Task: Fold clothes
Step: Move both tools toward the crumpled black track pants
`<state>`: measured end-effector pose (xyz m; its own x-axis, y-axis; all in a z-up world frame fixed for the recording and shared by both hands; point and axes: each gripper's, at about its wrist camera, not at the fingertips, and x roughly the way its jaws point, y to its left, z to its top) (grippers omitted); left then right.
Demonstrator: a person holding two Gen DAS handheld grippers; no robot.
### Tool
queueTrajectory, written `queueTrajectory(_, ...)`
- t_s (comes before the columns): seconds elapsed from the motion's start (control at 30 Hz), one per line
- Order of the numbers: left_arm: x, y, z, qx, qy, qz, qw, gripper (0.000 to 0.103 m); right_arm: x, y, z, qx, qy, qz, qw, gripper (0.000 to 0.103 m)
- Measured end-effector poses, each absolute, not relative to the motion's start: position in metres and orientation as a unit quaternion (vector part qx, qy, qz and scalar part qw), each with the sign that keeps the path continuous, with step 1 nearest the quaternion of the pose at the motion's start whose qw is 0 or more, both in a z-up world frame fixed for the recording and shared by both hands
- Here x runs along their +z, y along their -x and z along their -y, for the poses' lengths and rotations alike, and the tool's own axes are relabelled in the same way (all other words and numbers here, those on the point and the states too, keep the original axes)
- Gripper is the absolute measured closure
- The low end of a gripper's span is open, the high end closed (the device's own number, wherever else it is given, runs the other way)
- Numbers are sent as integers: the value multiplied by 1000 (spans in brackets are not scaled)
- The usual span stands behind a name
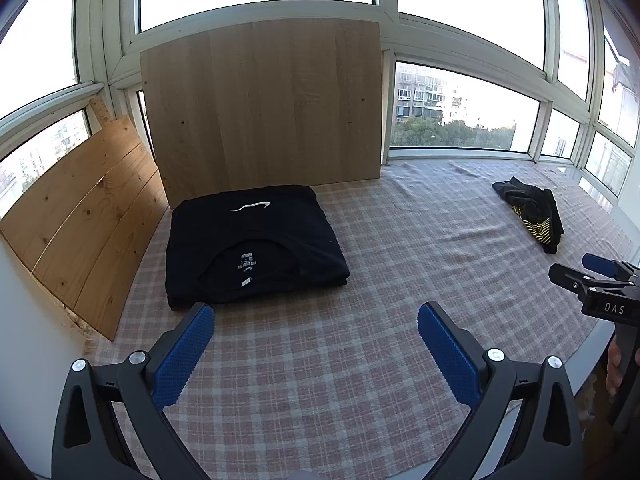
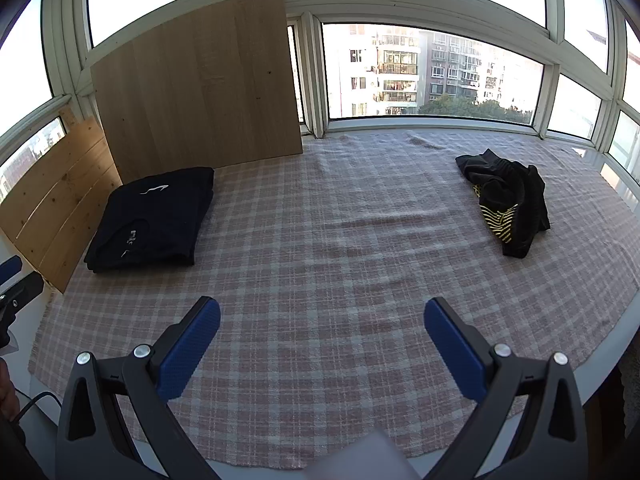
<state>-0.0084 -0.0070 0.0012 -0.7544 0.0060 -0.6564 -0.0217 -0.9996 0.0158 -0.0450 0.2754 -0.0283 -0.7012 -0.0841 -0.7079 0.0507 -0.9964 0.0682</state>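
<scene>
A folded black shirt [image 1: 252,244] with a white logo lies flat at the left of the checked cloth [image 1: 360,320], in front of the wooden boards; it also shows in the right wrist view [image 2: 152,220]. A crumpled black garment with yellow stripes [image 1: 532,214] lies at the far right [image 2: 508,204]. My left gripper [image 1: 316,340] hovers open just in front of the folded shirt, nothing between its blue pads. My right gripper [image 2: 322,336] is open above the middle of the cloth, holding nothing. It appears from the side in the left wrist view [image 1: 592,276].
A tall light wooden panel [image 1: 264,108] leans against the windows behind the folded shirt. A pine plank board [image 1: 84,220] leans at the left. Windows ring the table. The white table edge [image 2: 600,376] curves at the front right. A hand [image 1: 614,364] holds the right gripper.
</scene>
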Motion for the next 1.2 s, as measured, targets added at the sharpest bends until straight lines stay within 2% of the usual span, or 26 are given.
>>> queueTrajectory(0.73,1,19,-4,935,354,-18,27,1,-28,47,-282,-921,-389,14,26,0)
queueTrajectory(1.2,-1,35,-39,931,357,-20,76,1,-24,33,-316,-918,-396,13,-21,0)
